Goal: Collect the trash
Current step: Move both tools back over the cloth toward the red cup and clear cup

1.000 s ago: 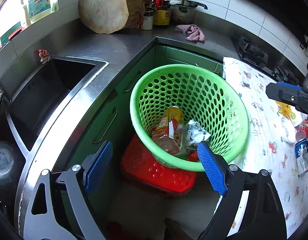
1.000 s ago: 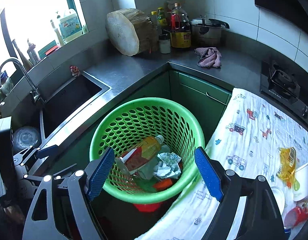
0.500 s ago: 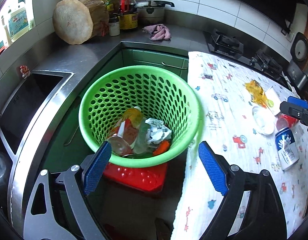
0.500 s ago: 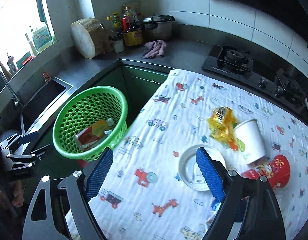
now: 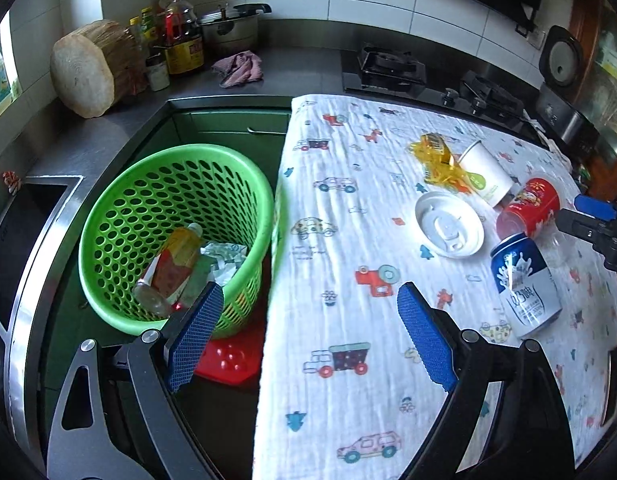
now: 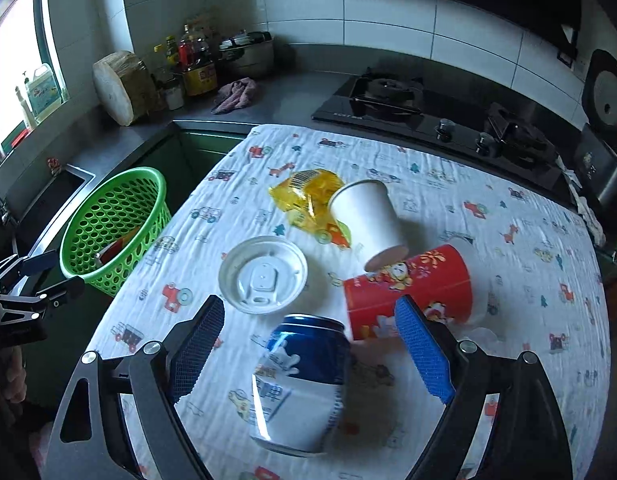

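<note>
Both views have swung off the green basket (image 5: 176, 236) and over to the cloth-covered counter (image 5: 348, 320) since a second ago, and the trash on it is now in front of the cameras. Right tongs (image 6: 308, 344) stand wide, with the blue-and-white can (image 6: 300, 384) lying on its side between the blue pads (image 6: 422, 352), neither pad touching it as far as can be seen. Just beyond it lies the red cup (image 6: 408, 292) on its side, and a white paper cup (image 6: 366, 216) is tipped over against it, resting on a crumpled yellow wrapper (image 6: 308, 196). A white lid (image 6: 262, 274) lies flat, just left of the red cup. Left tongs (image 5: 308, 328) also gape wide, holding nothing, above the counter's near edge beside the basket. Down in that basket lie a bottle (image 5: 168, 268) and crumpled paper (image 5: 224, 256). Under it, a red stool (image 5: 228, 356).
</note>
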`<state>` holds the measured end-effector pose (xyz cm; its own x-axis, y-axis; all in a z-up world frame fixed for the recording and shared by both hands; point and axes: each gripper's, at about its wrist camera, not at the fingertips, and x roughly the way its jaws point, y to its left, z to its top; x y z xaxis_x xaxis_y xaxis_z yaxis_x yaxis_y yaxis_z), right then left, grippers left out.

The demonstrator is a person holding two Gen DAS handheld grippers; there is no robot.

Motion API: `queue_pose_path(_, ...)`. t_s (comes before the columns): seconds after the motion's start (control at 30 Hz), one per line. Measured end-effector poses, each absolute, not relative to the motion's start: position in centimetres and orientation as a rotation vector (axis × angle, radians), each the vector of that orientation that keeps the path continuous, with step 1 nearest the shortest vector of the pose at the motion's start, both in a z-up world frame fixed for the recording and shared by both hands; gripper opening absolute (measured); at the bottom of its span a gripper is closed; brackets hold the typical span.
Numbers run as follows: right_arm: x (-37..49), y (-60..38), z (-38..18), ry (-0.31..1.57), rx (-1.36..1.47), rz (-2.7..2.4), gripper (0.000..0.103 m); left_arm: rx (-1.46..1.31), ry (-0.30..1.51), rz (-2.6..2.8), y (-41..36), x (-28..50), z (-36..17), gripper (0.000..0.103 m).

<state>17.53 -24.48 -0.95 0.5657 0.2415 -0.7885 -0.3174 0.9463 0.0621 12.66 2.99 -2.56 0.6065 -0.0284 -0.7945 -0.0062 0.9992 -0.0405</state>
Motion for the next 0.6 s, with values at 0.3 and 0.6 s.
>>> queue_pose_path(0.3, 17.2, -32.1, -2.5, 0.931, -0.05, 0.204, 0.084, 0.031, 0.906, -0.12, -2.5, 15.2, -1.6, 0.088)
queue_pose_path(0.6, 17.9, -36.4, -5.4, 0.987, -0.008, 0.158, 0.084, 0.116, 0.917, -0.231, -8.1, 18.1, -1.6, 0.088)
